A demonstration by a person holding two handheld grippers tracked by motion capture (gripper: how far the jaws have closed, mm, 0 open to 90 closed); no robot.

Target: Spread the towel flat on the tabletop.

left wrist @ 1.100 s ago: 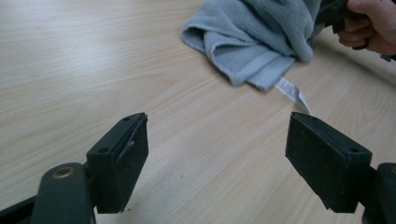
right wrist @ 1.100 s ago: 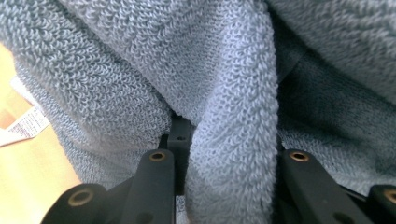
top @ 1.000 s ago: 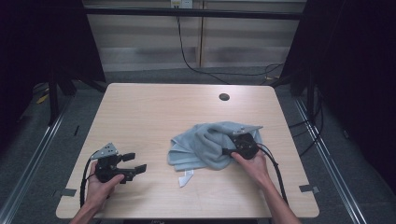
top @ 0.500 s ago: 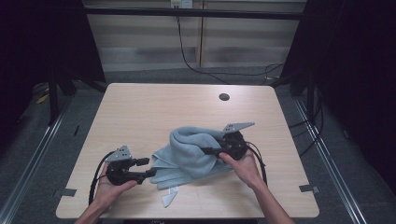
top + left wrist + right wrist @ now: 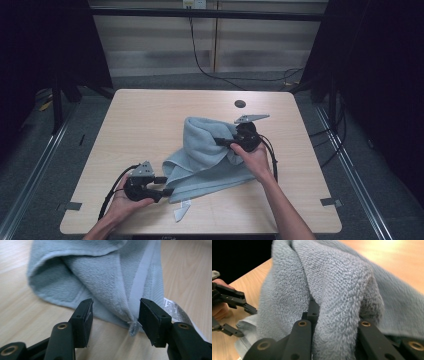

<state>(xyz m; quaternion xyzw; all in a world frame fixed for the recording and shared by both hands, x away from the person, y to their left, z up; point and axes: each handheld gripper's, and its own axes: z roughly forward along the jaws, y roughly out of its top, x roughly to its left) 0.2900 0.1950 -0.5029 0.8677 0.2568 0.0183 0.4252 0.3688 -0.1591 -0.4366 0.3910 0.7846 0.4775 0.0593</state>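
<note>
right gripper (image 5: 223,142): clamped on grey towel (image 5: 202,150), fold now lifted leftward | left gripper (image 5: 166,186): jaws apart, advanced to towel corner | next: corner grasp

The left gripper (image 5: 113,321) has its two black jaws spread wide apart over the wooden table (image 5: 30,317). Between them lies the corner of a grey-blue towel (image 5: 100,277), its frayed tip just inside the right-hand jaw. A white label (image 5: 175,310) pokes out behind that jaw. The towel's folded bulk rises beyond the fingertips.
</note>
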